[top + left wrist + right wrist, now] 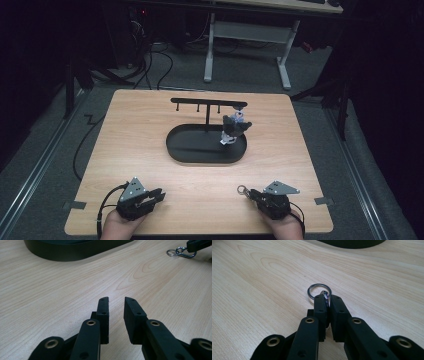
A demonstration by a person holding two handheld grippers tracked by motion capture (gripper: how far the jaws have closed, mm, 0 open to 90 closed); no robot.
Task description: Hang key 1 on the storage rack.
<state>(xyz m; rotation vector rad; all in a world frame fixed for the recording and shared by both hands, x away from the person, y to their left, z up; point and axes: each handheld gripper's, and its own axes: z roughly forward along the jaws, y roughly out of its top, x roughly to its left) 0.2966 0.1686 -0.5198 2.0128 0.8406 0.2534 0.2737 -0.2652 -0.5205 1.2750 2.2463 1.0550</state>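
Note:
A black oval tray (185,150) with a T-shaped hook stand (207,101) sits mid-table. A grey and white keychain (234,127) hangs from the stand's right hook, over the tray. Near the front right edge, my right gripper (325,298) is shut on the metal clasp of a small key ring (315,288). The ring lies on the wood just past the fingertips (242,189). At the front left, my left gripper (117,300) rests low over the table, open with a narrow gap and nothing between its jaws. The left gripper view also has the ring (172,252) at top right.
The light wooden table (140,125) is bare apart from the tray. Its front edge runs just under both hands. Behind the table are a dark floor, cables and a white desk frame (250,32).

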